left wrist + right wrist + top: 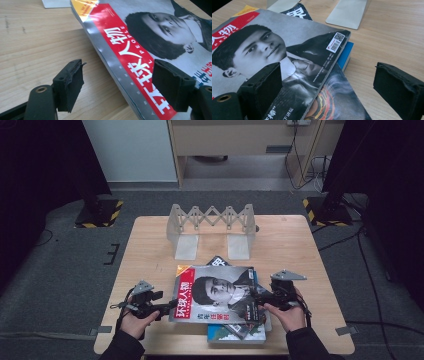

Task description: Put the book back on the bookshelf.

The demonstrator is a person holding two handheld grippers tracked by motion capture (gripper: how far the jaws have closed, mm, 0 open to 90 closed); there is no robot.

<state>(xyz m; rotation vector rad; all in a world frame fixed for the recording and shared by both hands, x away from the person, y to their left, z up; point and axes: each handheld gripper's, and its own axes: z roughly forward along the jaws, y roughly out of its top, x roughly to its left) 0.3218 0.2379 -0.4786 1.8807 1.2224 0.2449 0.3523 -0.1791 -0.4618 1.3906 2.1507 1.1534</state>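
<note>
A person at a wooden table (150,240) works two handheld grippers around a loose pile of magazines lying at the near middle of the tabletop. The left gripper (167,307) has its jaws spread wide at the left edge of the top magazine (215,295), a black-and-white portrait cover with a red title band; in the left gripper view (125,87) one jaw stands over bare wood and the other over the red band, the spine running between them, with nothing pinched. The right gripper (256,299) is likewise spread at the pile's right edge; in the right gripper view (327,92) one jaw stands over the portrait cover, the other over the table, astride the cover's right edge and the dark magazine (337,105) beneath it. A blue-edged book or magazine (344,56) pokes out from under the pile. Farther back on the table stands an expanding scissor-lattice rack (212,227) with pale panels, well apart from the pile.
</note>
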